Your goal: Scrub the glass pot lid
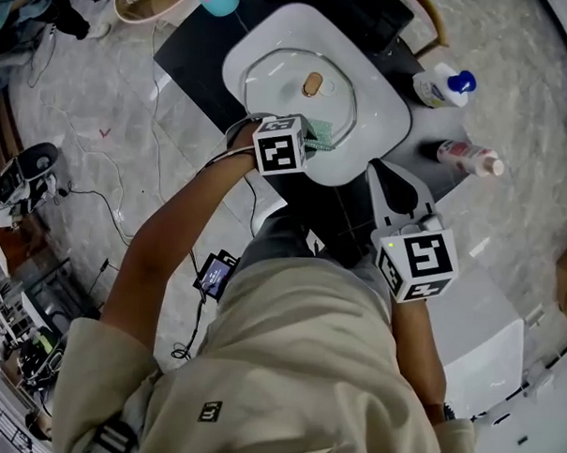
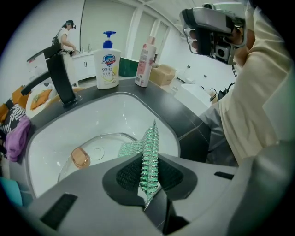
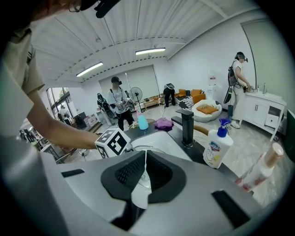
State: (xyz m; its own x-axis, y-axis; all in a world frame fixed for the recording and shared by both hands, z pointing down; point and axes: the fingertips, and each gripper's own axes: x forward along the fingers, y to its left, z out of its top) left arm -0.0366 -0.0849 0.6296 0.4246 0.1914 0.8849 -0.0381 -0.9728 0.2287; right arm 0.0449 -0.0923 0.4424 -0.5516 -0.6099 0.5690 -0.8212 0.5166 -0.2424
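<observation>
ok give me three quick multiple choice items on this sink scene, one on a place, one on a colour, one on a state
1. Where does the glass pot lid lie?
A. on the dark counter
B. in the white sink
C. on the floor

2. What colour is the scrub cloth?
A. green
B. yellow
C. red

3. How does the left gripper stand?
A. open, with nothing in it
B. shut on the lid's rim
C. shut on the scrub cloth

Answers:
1. B, since the head view shows the lid flat in the basin, knob up.
2. A, since the mesh is green in both the head view and the left gripper view.
3. C, since the left gripper view shows the cloth pinched between the closed jaws.
</observation>
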